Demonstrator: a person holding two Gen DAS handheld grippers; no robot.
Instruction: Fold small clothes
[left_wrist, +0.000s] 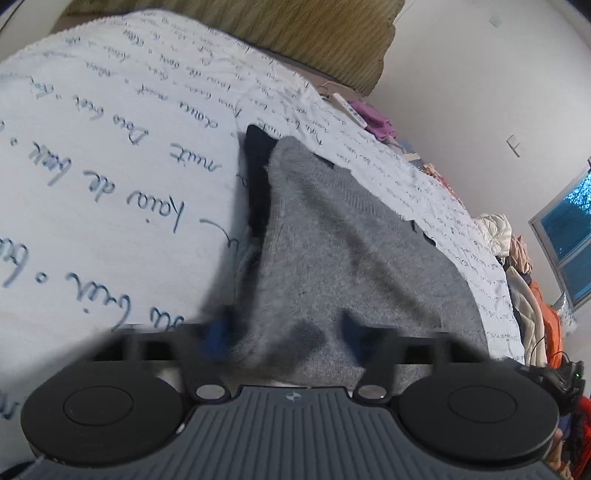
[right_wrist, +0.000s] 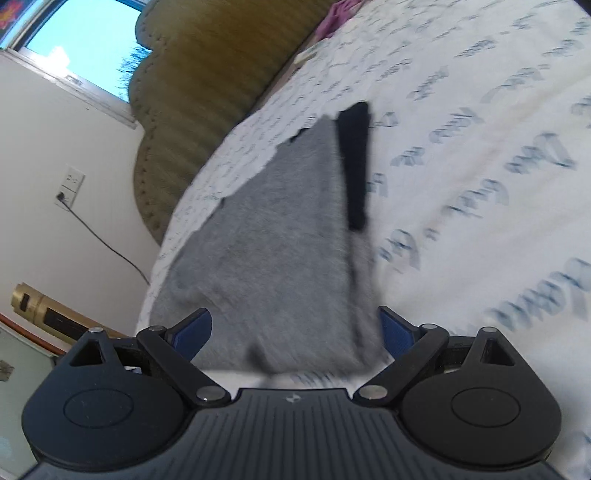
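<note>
That grey knit garment (left_wrist: 332, 251) lies on the bed's script-print sheet (left_wrist: 110, 147), stretched toward 12 o'clock from both grippers. Looks soft, light and floppy, so hems or corners seem best to grab. Left gripper (left_wrist: 291, 332) looks buried in cloth, can't tell its jaws. Right gripper (right_wrist: 295, 332) jaws wide open, straddling the near edge. Headboard (right_wrist: 207, 74) at 11, clothes heap (left_wrist: 532, 295) at 3, neither in the way

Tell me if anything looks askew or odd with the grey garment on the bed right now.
The fuzzy grey knitted garment lies skewed: its far edge is ragged and uneven, and a dark navy strip of fabric sticks out along one side. Both the left gripper and the right gripper stand open around its near end on the white script-printed bedsheet.
</note>
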